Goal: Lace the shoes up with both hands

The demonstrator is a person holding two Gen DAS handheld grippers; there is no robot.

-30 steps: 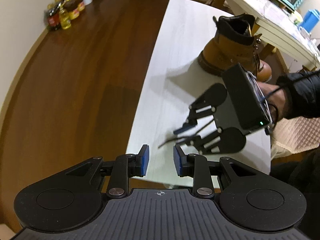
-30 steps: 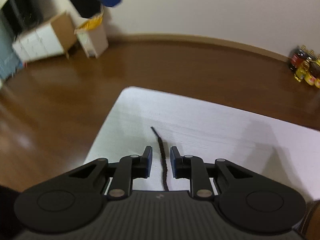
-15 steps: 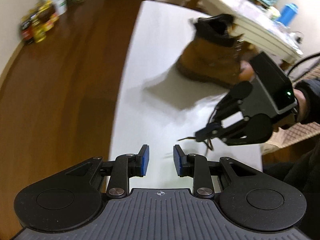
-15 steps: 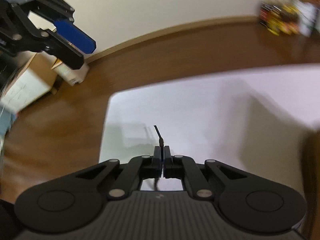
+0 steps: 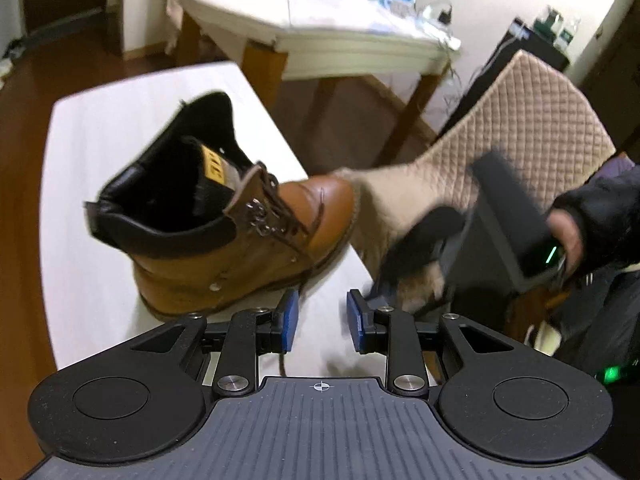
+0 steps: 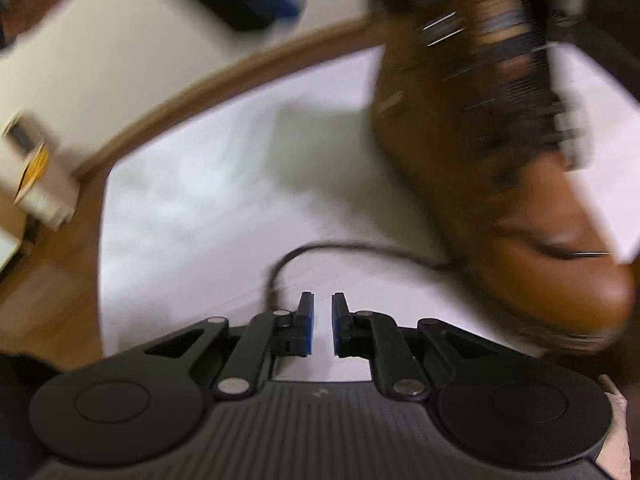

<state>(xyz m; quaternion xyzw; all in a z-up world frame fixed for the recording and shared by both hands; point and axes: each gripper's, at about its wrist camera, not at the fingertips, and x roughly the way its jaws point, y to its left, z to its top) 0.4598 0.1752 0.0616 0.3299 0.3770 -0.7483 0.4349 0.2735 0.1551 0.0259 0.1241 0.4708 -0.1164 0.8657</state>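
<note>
Boot on white table.

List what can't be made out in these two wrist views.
- Right wrist view: motion blur smears the boot; its eyelets and lacing are unreadable.
- Right wrist view: the lace passes behind the right gripper, whose jaws have just been opening, empty.
- Left wrist view: the right gripper's fingertips are blurred and hidden behind the left gripper.

Dark wood floor, pale wall, white-topped dining table, quilted beige chair, cardboard box
</note>
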